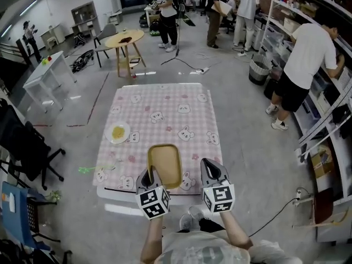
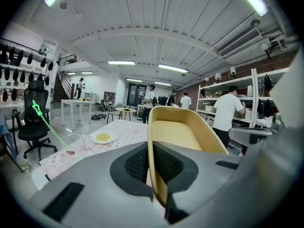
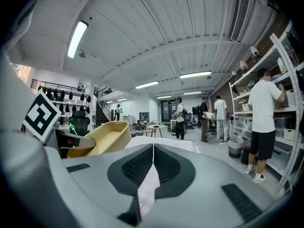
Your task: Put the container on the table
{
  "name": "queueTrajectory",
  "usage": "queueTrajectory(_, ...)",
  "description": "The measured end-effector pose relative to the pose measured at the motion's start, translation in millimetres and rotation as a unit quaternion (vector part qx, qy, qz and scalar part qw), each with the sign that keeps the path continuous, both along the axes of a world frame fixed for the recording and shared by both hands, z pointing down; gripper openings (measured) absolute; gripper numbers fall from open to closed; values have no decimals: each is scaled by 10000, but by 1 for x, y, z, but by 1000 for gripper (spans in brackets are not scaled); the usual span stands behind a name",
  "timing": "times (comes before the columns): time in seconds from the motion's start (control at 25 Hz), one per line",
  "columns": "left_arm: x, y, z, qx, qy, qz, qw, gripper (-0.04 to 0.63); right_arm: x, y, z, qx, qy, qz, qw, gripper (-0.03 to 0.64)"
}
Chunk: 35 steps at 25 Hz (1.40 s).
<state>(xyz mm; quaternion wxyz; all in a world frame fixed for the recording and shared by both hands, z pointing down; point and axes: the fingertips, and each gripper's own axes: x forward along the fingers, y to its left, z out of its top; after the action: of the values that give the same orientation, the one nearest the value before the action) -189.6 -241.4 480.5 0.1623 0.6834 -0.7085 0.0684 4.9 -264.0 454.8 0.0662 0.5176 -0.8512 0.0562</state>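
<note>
Currently pinching yellow container (image 1: 165,164) by its near rim with left gripper (image 1: 149,174), over near end of pink-checked table (image 1: 165,100), possibly just clear of the cloth. Beside it, right gripper (image 1: 212,166), pressed together on nothing. Farther left, plate (image 1: 117,132).

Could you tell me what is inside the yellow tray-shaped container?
Nothing lies on the visible floor of the yellow tray-shaped container. The left gripper, shut on its rim, hides the near corner.
</note>
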Motion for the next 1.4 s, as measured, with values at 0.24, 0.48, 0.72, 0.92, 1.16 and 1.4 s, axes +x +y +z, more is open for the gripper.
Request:
queueTrajectory(0.24,-1,-19,-20,197,-39,-209,9996,28,-12,-26,-14,161,-10,-294,9994,29)
queueTrajectory(0.48,-9,-25,-18,141,-62,-375,9992,28,-16,-34,-12,121,-27,-395,9991,29)
queueTrajectory(0.72,-13,-30,-9,39,-77,-471,9989,28,-14,-36,-3,-6,-32,-407,9992,29)
queueTrajectory(0.92,-14,-37,-7,-47,-104,-471,9988,28,-12,-38,5,-122,20,-390,9992,29)
queueTrajectory(1.16,-17,-65,2,-320,-79,-243,9992,28,-12,-39,11,-227,52,-356,9991,29)
queueTrajectory(1.4,-36,-113,13,-588,64,-219,9980,28,-2,-35,23,-420,21,-225,9989,29)
